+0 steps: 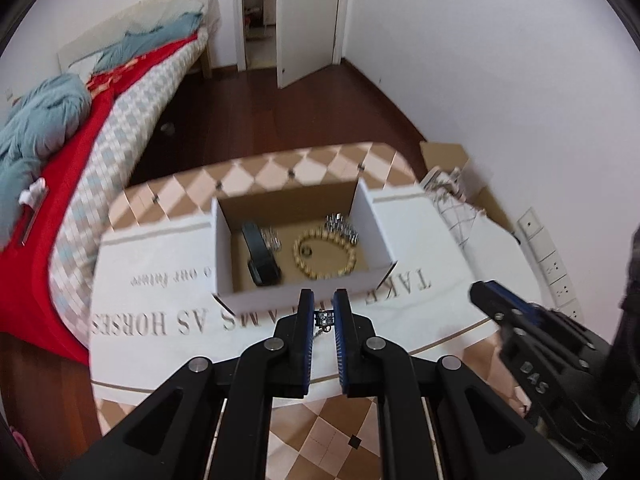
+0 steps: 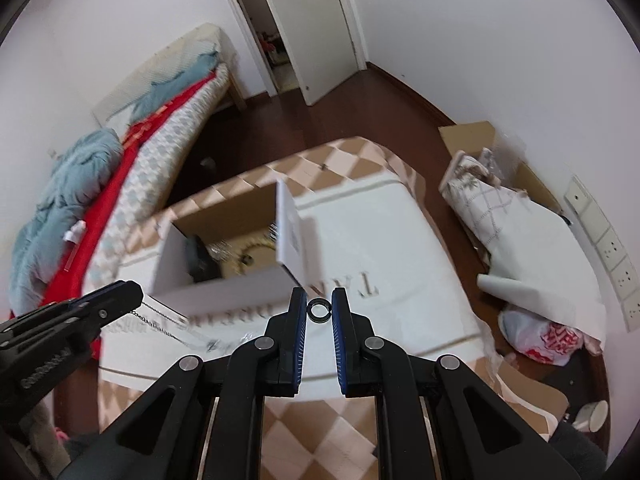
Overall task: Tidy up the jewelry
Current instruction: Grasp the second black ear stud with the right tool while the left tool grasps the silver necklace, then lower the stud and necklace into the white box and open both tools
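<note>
Matt cardboard box (image 1: 304,296) (brown inside), glossy beaded bracelet (image 1: 325,254)

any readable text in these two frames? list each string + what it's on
"AS HORSES", upside down, on the white cloth
"TAKE", same cloth
"our future", small script, same cloth
"DAS" on the right hand-held gripper
Lettering on the left hand-held gripper: too blurred
Red print on the plastic bag: unreadable

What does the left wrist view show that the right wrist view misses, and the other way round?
Only the left wrist view shows the box's contents clearly: a bead bracelet and black band, plus the silver piece pinched in the left claw. Only the right wrist view shows the dark ring in the right claw and a thin chain hanging below the left claw. Both show the open box on the white cloth.
</note>
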The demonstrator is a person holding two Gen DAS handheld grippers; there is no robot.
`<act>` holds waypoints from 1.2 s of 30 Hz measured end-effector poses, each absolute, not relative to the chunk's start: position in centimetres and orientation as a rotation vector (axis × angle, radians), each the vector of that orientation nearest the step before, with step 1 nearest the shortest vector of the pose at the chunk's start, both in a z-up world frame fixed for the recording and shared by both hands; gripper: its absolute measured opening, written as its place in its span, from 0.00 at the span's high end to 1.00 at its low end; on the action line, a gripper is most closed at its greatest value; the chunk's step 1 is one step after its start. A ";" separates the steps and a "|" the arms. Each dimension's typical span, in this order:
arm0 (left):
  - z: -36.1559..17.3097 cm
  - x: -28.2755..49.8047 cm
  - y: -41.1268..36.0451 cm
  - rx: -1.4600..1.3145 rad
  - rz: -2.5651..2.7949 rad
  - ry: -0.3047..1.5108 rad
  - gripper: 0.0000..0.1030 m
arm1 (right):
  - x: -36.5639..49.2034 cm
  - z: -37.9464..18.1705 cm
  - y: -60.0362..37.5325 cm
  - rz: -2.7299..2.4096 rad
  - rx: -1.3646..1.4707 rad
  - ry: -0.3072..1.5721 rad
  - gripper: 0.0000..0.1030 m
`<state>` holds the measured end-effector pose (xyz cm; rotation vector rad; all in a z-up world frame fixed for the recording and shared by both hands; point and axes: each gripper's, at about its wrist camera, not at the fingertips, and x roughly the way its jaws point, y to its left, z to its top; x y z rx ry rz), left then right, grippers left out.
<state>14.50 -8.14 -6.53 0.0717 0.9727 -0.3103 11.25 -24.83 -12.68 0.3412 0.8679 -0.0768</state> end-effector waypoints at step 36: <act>-4.9 31.0 -7.8 0.008 -0.486 1.126 0.93 | 26.7 -12.9 -21.5 0.113 0.281 1.064 0.87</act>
